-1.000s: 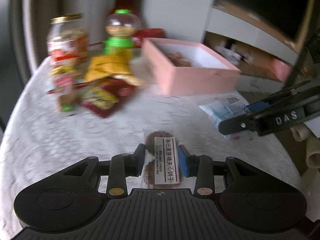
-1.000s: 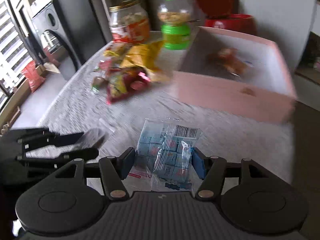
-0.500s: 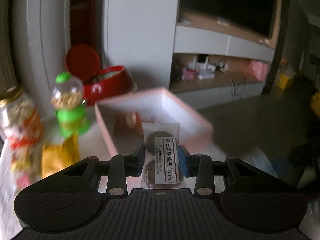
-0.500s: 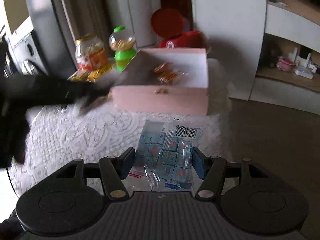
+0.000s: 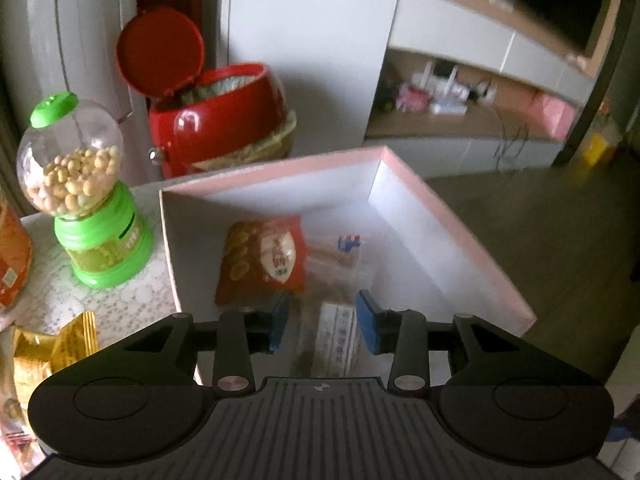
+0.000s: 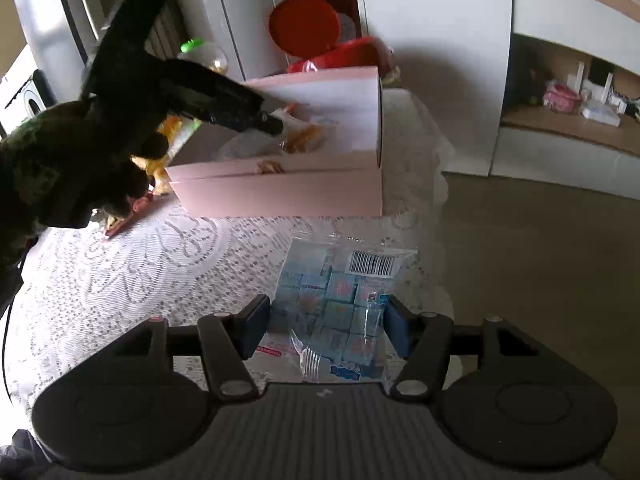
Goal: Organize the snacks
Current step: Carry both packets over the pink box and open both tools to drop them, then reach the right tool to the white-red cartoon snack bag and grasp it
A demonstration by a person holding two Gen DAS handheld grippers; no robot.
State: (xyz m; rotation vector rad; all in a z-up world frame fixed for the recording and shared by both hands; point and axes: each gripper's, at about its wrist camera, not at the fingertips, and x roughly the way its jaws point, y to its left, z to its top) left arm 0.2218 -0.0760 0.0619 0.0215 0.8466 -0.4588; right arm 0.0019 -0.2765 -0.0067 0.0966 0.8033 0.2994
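Both grippers at the pink box (image 5: 460, 216)
Left gripper (image 5: 322, 322) has just been opening over it — blurred biscuit packet (image 5: 334, 338) seemingly loose between the pads, clamped earlier; right gripper (image 6: 326, 330) grasps the blue candy bag (image 6: 340, 304).

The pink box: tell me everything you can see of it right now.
The pink box is an open, lidless rectangular carton, pink outside and on the rim, white inside, cardboard by its look. It sits flat on the lace-covered table near its far edge. Inside lie an orange-red snack packet and a clear wrapper with small pieces. The left gripper hovers over its near side, a blurred biscuit packet between its just-opening jaws. A green candy dispenser stands beside it.
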